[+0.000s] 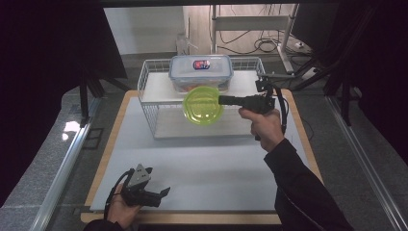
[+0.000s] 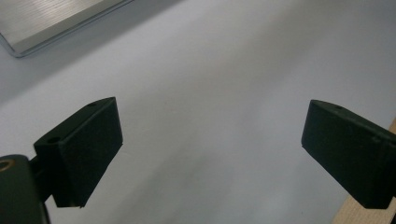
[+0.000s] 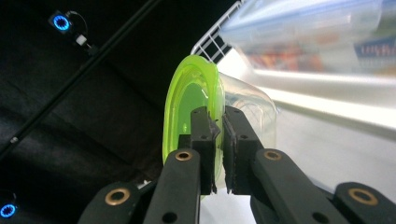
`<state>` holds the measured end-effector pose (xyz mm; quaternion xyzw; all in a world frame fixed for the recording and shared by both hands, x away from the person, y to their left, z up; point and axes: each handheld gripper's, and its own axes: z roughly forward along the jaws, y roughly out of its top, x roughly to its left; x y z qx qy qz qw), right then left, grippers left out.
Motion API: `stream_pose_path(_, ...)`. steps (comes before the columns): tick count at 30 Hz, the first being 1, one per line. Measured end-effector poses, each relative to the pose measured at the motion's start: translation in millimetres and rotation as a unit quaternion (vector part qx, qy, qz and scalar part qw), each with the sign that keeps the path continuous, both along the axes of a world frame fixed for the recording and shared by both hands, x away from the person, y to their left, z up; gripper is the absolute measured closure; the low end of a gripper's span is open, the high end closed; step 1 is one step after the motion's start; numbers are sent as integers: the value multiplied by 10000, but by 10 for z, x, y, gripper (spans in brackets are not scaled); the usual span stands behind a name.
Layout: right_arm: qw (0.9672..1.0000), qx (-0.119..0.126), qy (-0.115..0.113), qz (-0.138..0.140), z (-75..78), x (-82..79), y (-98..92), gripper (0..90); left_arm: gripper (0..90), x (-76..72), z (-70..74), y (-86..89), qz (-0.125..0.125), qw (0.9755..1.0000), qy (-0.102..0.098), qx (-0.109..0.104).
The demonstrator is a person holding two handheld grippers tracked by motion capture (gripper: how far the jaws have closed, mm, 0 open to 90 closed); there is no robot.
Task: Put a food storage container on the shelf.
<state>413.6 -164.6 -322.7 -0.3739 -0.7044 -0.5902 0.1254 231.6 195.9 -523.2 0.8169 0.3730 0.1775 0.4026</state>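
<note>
My right claw (image 3: pixel 218 122) pinches only the green tub's (image 1: pixel 203 106) rim, left claw (image 2: pixel 212 154) wide open and empty; I judge the tub could twist loose and knock the rack (image 1: pixel 146 103).

You have a white wire rack (image 1: pixel 149 91) at the table's (image 1: pixel 202 168) far side, with a clear lidded box (image 1: pixel 201 71) sitting on its top shelf.

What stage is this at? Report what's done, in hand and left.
Done: the right gripper has clamped the rim of the green-lidded container and holds it in the air in front of the wire rack. Left: setting it down, probably on a shelf. The left gripper waits open.
</note>
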Motion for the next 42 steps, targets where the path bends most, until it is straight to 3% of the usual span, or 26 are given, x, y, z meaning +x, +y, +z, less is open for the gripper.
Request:
stream_pose_path(11, 9992, 239, -180, -270, 397, 168, -18, 842, 52, 0, -1, -1, -12, 10000, 32, -8)
stream_pose_path(22, 9969, 202, -286, -708, 741, 452, 99, 841, 48, -8, 33, 27, -20, 9999, -82, -148)
stream_pose_path(27, 9951, 192, -124, -961, 784, 652, 163, 841, 47, -11, 40, 38, -28, 9997, -99, -205)
stream_pose_path(33, 9926, 240, 205, -1174, 718, 889, 261, 840, 47, -17, 44, 22, -95, 9997, -94, -201)
stream_pose_path(39, 9887, 396, 464, -1366, 632, 1037, 302, 832, 48, -19, 45, 23, -117, 9997, -94, -200)
stream_pose_path(42, 9864, 330, 450, -1545, 629, 1050, 323, 809, 48, -17, 42, 23, -124, 9997, -82, -200)
